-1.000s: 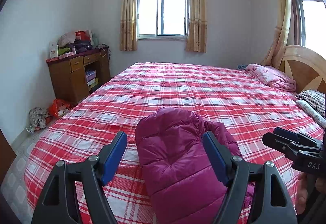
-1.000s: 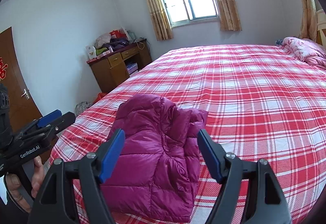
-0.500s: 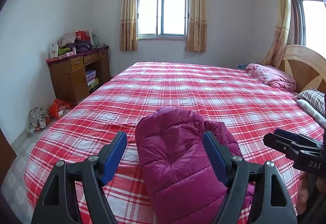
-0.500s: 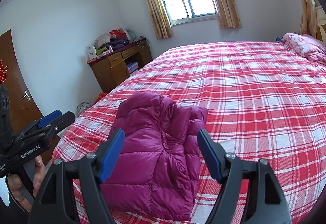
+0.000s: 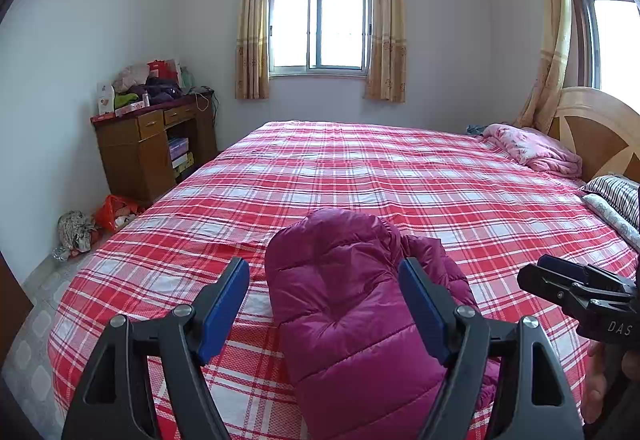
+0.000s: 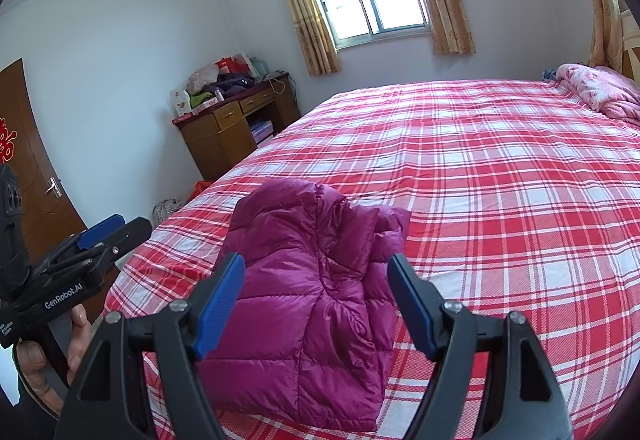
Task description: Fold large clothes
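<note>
A magenta quilted puffer jacket (image 5: 352, 304) (image 6: 308, 288) lies folded into a compact bundle near the front edge of the bed with the red-and-white plaid cover (image 5: 400, 175) (image 6: 500, 175). My left gripper (image 5: 324, 304) hovers above and short of the jacket, open, its blue pads clear of the fabric. My right gripper (image 6: 316, 300) is held the same way, open with nothing between its pads. Each gripper also shows from the side in the other's view: the right gripper (image 5: 576, 292) at the right edge, the left gripper (image 6: 84, 252) held by a hand at the left edge.
A pink blanket (image 5: 532, 151) and striped pillows (image 5: 616, 195) lie by the wooden headboard at the right. A cluttered wooden desk (image 5: 152, 147) stands against the left wall with bags (image 5: 100, 220) on the floor. A brown door (image 6: 28, 167) is at the left.
</note>
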{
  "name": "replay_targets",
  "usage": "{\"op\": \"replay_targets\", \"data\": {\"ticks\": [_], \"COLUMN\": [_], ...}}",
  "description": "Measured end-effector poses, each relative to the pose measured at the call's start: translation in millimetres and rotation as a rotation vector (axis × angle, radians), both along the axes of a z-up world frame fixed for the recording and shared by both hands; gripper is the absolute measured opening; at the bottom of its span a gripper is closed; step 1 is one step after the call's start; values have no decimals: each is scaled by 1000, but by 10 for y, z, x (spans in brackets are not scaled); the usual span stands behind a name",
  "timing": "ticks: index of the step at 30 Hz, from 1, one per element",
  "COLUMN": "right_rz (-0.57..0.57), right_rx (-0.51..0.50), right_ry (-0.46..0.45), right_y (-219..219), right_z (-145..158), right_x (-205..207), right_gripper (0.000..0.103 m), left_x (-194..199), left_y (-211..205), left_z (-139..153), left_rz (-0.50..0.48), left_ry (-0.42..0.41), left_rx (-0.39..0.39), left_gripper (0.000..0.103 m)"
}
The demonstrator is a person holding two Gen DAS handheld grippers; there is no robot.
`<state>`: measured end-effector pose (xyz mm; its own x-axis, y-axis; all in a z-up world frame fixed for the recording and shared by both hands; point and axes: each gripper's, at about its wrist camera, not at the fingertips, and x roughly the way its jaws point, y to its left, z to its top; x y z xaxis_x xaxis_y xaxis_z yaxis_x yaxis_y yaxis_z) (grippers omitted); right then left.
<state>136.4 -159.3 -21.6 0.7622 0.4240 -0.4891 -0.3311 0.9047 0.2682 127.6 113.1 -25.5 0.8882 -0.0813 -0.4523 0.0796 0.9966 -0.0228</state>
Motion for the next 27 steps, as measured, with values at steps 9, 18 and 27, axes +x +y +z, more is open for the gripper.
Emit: {"op": "replay_targets", "data": {"ticks": [9, 18, 27], "right_rz": [-1, 3, 5], "right_rx": [4, 5, 7], "right_ry": [3, 4, 15], "right_y": [18, 10, 7], "right_z": [-33, -57, -91], "right_x": [-27, -33, -29], "right_gripper": [77, 77, 77], "left_x": [37, 45, 77], "left_y": [0, -24, -34], "left_z": [-25, -38, -73], "left_rz": [8, -1, -1], "left_ry": [22, 31, 47], "left_rx": [-9, -5, 3], "left_gripper": [78, 78, 78]}}
